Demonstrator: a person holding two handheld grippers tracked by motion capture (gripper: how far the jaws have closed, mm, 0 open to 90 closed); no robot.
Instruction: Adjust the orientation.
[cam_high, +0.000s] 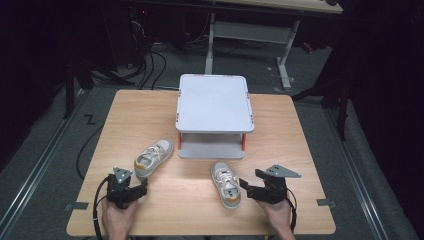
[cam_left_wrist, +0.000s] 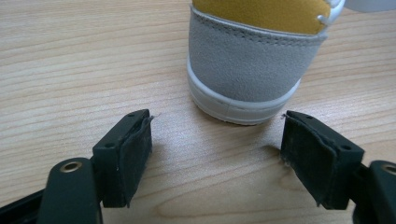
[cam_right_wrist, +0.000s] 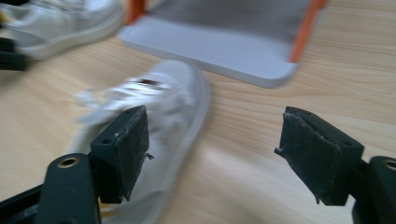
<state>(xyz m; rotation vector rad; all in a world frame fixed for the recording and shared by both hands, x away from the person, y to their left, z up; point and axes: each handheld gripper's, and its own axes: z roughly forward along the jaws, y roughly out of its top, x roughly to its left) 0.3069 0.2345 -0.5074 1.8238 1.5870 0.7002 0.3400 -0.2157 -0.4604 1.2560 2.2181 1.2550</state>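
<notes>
Two small white sneakers with tan heels lie on the wooden table (cam_high: 150, 220). The left shoe (cam_high: 153, 158) lies at an angle, its grey heel (cam_left_wrist: 250, 65) just beyond my left gripper (cam_high: 142, 189), which is open with nothing between its jaws (cam_left_wrist: 217, 149). The right shoe (cam_high: 226, 184) lies close to the left of my right gripper (cam_high: 244, 186). In the right gripper view that shoe (cam_right_wrist: 159, 121) passes behind the left jaw, and this gripper (cam_right_wrist: 212, 149) is open too. A grey two-level shoe rack (cam_high: 214, 102) with orange posts stands behind the shoes.
The rack's lower shelf (cam_right_wrist: 219, 46) is near the right shoe's toe. Bare tabletop lies to either side of the rack. Beyond the table are a dark floor with cables (cam_high: 150, 65) and another desk's white legs (cam_high: 285, 55).
</notes>
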